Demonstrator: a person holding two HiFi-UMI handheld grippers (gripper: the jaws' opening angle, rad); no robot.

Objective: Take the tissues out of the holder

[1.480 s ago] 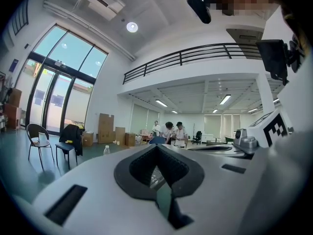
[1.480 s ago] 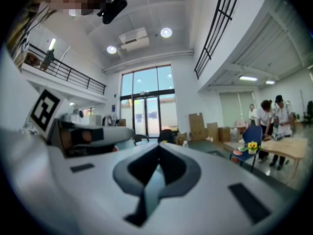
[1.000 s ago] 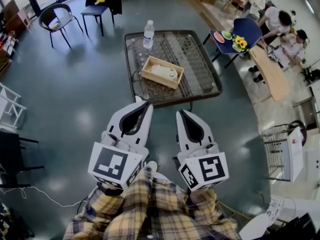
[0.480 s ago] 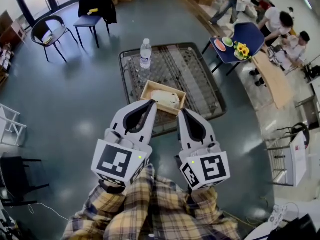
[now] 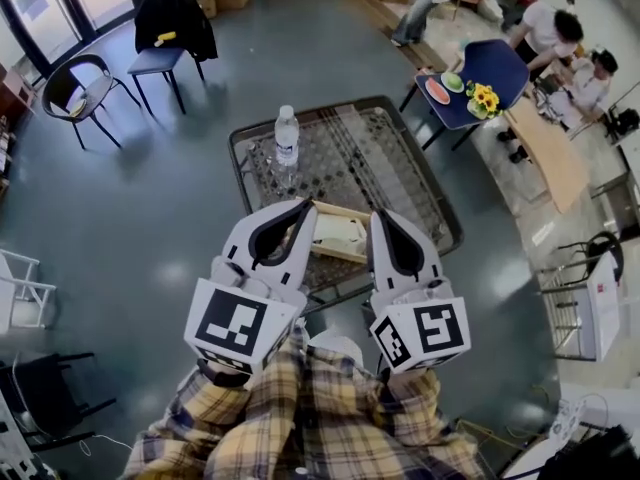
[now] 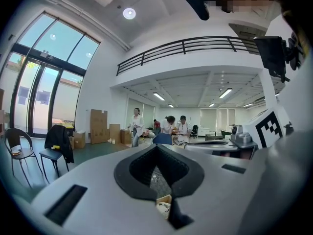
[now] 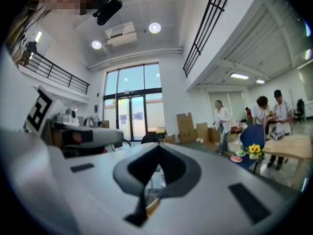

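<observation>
- Wooden open-topped tissue holder [image 5: 338, 251] sits on the dark wire-mesh bench [image 5: 440, 203], toward its near edge. It lies at 12 o'clock from the person, partly hidden behind both tools.
- White tissues [image 5: 335, 230] lie inside it, not yet taken out.
- Left gripper [image 5: 298, 208] hovers over the holder's 9 o'clock end with its fingers clenched on nothing.
- Right gripper [image 5: 380, 218] hangs at the 3 o'clock end, likewise clenched and empty.
- Likely trouble: closed fingers would only prod the tissues or shove the holder, so one pair must spread before going down.
- The holder looks light. Pulling the tissues with nothing pinning it could lift it with them or drag it toward the bench's near edge.
- A soft stack may come away only in part if pinched shallowly.
- Clear plastic water bottle [image 5: 286, 138] stands upright at 11 o'clock from the holder, near but apart. A wide swing of the left tool could tip it.
- Nothing lies between the fingers and the tissues.
- Off the bench: a small blue table with yellow flowers [image 5: 472, 80] at 2 o'clock, people beyond it, and black chairs [image 5: 75, 86] at 10 o'clock, all well apart.
</observation>
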